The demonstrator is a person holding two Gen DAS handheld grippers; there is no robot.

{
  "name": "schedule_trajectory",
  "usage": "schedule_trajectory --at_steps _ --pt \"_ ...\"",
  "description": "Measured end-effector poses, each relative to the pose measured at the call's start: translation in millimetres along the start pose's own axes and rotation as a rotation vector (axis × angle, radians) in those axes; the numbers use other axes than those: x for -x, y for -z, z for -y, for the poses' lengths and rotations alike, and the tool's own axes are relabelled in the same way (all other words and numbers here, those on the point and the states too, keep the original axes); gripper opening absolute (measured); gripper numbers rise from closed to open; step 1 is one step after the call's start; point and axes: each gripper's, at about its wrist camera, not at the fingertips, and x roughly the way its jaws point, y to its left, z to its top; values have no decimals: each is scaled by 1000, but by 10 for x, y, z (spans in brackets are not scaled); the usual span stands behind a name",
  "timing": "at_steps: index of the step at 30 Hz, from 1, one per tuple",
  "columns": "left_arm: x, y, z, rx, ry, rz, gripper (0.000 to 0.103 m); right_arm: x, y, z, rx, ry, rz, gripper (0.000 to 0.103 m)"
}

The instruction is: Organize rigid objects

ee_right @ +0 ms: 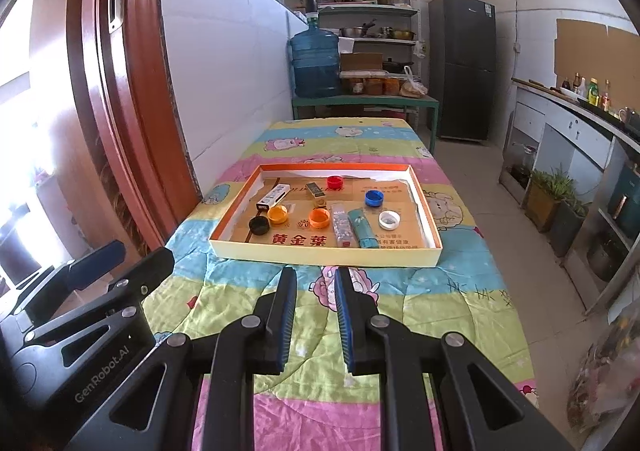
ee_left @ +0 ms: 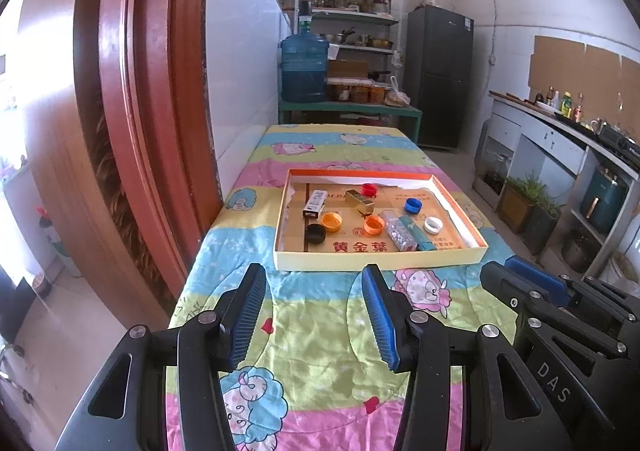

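A shallow cardboard tray lies on the quilt-covered table. In it are red, blue, white, black and two orange bottle caps, a gold box, a white box, a clear tube and a teal tube. My left gripper is open and empty, short of the tray's near wall. My right gripper is open a little and empty, also short of the tray; it shows at the right in the left wrist view.
A red-brown door frame and white tiled wall run along the table's left side. A blue water jug on a green bench, shelves and a dark fridge stand beyond the table. A kitchen counter runs along the right.
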Motion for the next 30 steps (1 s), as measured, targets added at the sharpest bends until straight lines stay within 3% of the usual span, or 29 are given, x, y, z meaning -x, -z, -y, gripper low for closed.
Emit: schedule_trajectory --at_steps 30 --pt "-170 156 14 5 -28 -53 52 -130 92 -70 45 -8 -7 19"
